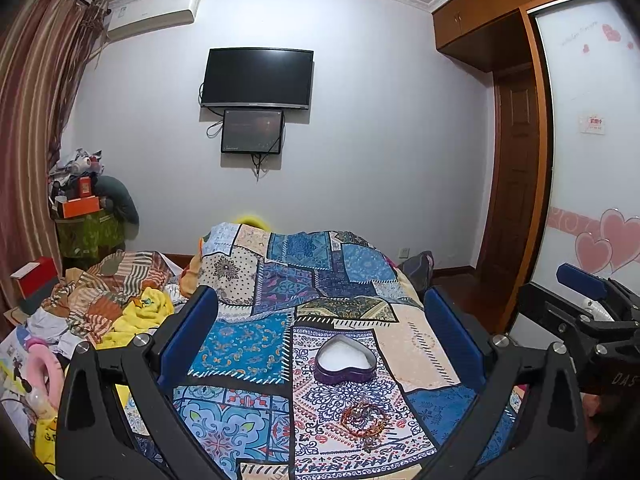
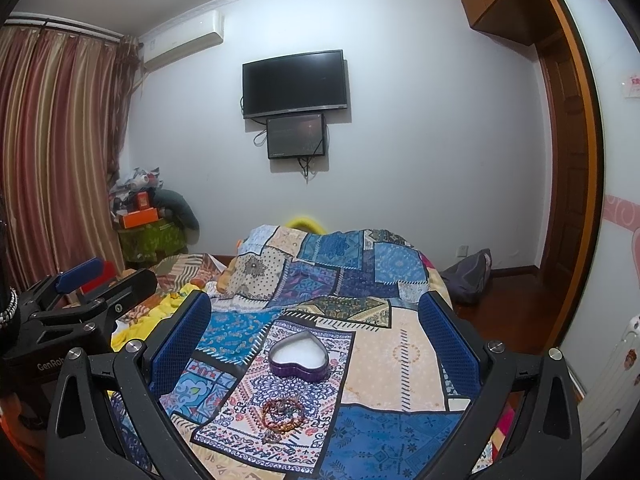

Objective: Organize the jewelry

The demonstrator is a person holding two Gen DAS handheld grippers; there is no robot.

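Jewelry [image 1: 365,420], seemingly tangled beaded bracelets, lies near you on the quilt [image 1: 248,344], just before the open heart tin [image 1: 345,359]. Both grippers [image 1: 320,332] [image 2: 316,336] gape empty; lower one and pinch first.

A heart-shaped purple tin [image 1: 345,360], lid off, white inside, sits flat on my patchwork bedspread [image 1: 416,344], well in from its edges. Just nearer me lies a tangled heap of reddish-brown beaded bracelets [image 1: 366,419], apart from the tin.
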